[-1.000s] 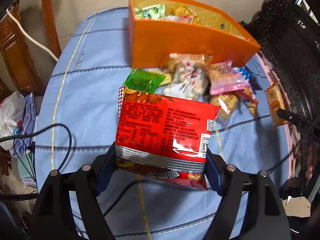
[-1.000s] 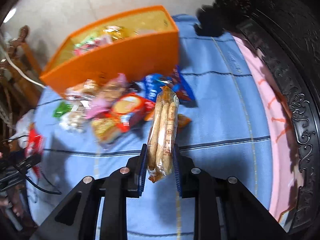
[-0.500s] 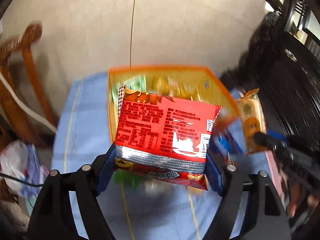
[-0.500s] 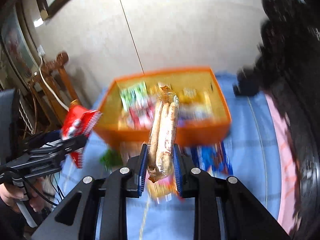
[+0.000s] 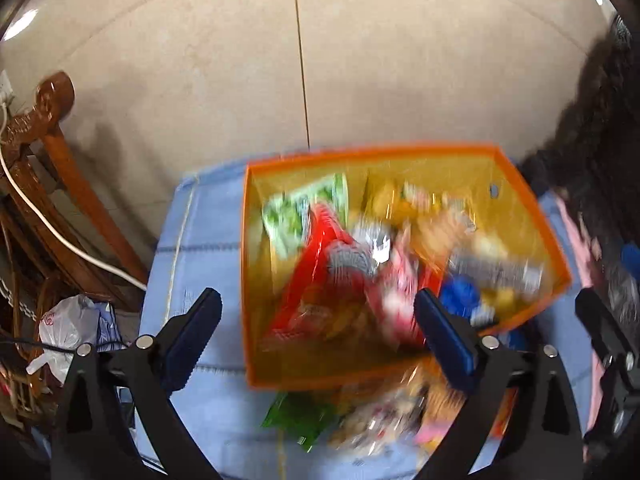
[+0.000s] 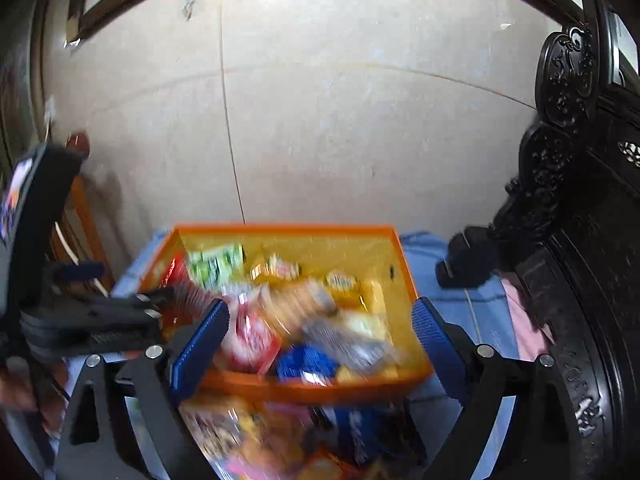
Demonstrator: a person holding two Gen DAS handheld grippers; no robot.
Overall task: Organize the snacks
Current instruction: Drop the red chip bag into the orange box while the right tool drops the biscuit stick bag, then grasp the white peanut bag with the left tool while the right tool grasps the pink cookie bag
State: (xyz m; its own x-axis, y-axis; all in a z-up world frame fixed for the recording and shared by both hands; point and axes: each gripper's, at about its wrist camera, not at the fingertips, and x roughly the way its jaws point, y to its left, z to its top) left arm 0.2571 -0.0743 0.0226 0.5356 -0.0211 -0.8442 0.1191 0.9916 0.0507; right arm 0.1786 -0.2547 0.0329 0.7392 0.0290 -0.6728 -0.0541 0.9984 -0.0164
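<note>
An orange bin (image 5: 245, 280) (image 6: 404, 268) stands on the blue cloth and holds several snack packs. The red snack bag (image 5: 316, 280) lies blurred inside the bin at its left. The tan biscuit pack (image 6: 296, 304) lies blurred in the bin's middle. My left gripper (image 5: 318, 328) is open and empty above the bin's near side; it also shows in the right wrist view (image 6: 120, 312). My right gripper (image 6: 320, 340) is open and empty over the bin's near wall.
Several loose snacks (image 5: 380, 416) (image 6: 280, 440), among them a green pack (image 5: 298, 416), lie on the cloth before the bin. A wooden chair (image 5: 48, 184) with a white cable stands left. Dark carved furniture (image 6: 580, 240) stands right. A tiled wall is behind.
Both grippers rose over the bin and opened. The red bag dropped from the left gripper and the biscuit pack from the right; both are now in the bin.
</note>
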